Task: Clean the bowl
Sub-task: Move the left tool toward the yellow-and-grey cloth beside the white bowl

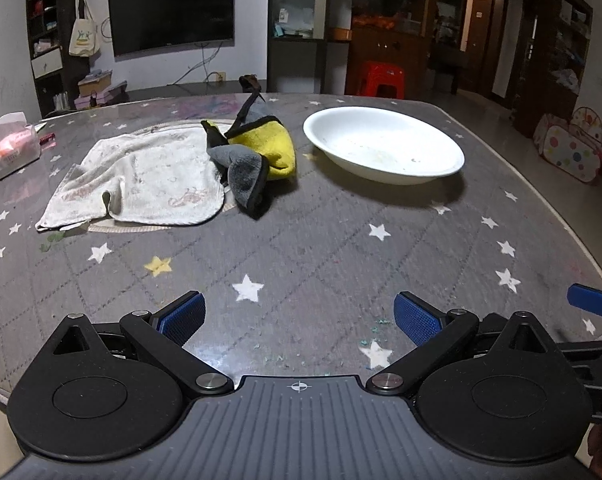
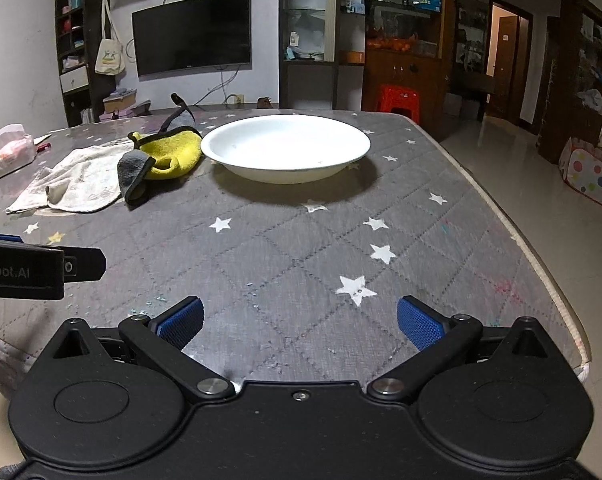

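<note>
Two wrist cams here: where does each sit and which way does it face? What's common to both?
Left wrist view: on the left tool, low over the near table edge, facing across the table toward the white towel and yellow-grey cloth; bowl to the right. Own open fingers show; right tool's tip at the right edge.
Right wrist view: on the right tool, facing the bowl head-on; own open fingers and left tool at the left edge.
Shared: bowl, both cloths, table, TV wall.
</note>
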